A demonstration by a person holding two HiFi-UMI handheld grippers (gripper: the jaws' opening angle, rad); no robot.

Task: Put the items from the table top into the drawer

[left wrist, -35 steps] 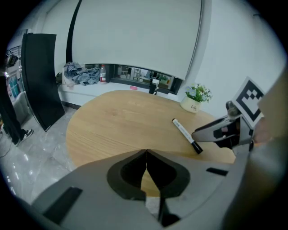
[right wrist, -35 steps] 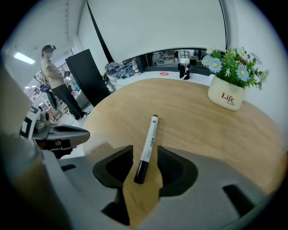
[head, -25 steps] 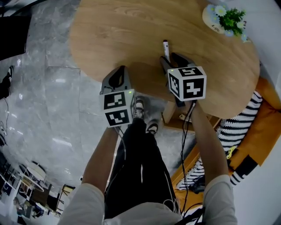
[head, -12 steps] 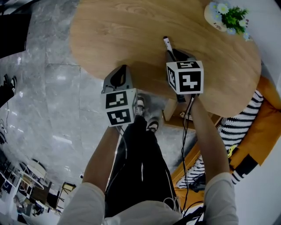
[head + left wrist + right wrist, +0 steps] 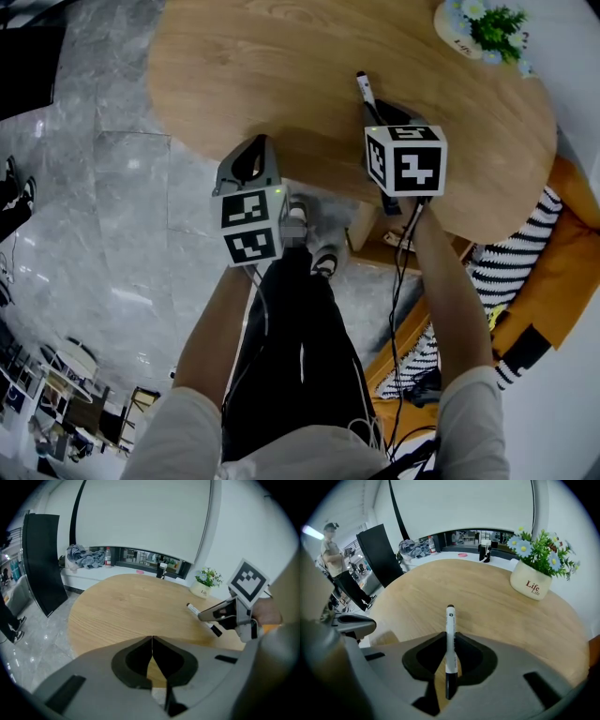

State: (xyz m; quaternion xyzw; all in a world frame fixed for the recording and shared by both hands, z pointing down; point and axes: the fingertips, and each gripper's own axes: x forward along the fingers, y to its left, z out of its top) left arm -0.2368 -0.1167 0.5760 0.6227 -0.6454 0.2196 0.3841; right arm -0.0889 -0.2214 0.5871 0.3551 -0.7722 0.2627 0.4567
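Observation:
A white marker [image 5: 450,634] with black ends is clamped between the pads of my right gripper [image 5: 450,644]. Its front end sticks out past the jaws over the round wooden table [image 5: 497,606]. In the head view the marker [image 5: 364,89] points away from me, ahead of the right gripper [image 5: 380,114], near the table's front edge. My left gripper [image 5: 251,159] hangs at the table's near edge, jaws shut and empty [image 5: 152,644]. From the left gripper view the marker [image 5: 197,612] and the right gripper [image 5: 221,614] show at the right. No drawer is visible.
A cream pot of flowers [image 5: 473,28] stands at the table's far right, also seen as the flower pot [image 5: 532,585]. Grey tiled floor [image 5: 103,187] lies left of the table. An orange seat with a striped cloth [image 5: 525,272] is at the right. A black panel [image 5: 42,569] stands on the left.
The right gripper's jaws, open round the marker a second ago, have closed on it. The gripper and marker shifted slightly to the right. The left gripper stayed put.

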